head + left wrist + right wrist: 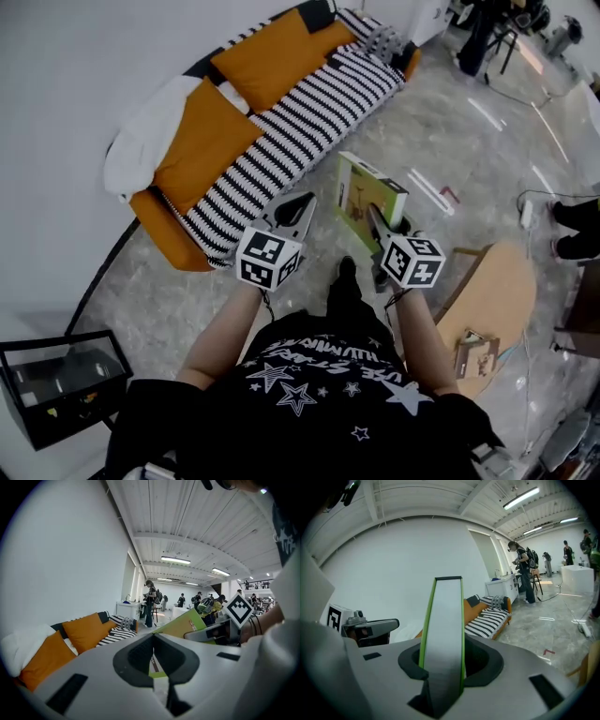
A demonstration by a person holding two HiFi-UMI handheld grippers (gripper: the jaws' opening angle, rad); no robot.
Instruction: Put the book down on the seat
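Observation:
A green-covered book (361, 192) stands on edge over the grey floor, in front of the sofa. My right gripper (375, 217) is shut on its near edge. In the right gripper view the book (446, 630) rises upright between the jaws, pale page edge toward the camera. My left gripper (302, 202) hovers just left of the book, jaws together with nothing in them. Its own view shows the book (185, 623) and the right gripper (211, 632) to its right. The sofa's black-and-white striped seat (309, 112) lies ahead, bare along its middle.
Two orange cushions (202, 136) and a white pillow (141, 131) lean on the sofa back. A round wooden table (492, 300) stands close on my right, a dark glass case (56, 380) at lower left. People (150, 602) stand far off by white tables.

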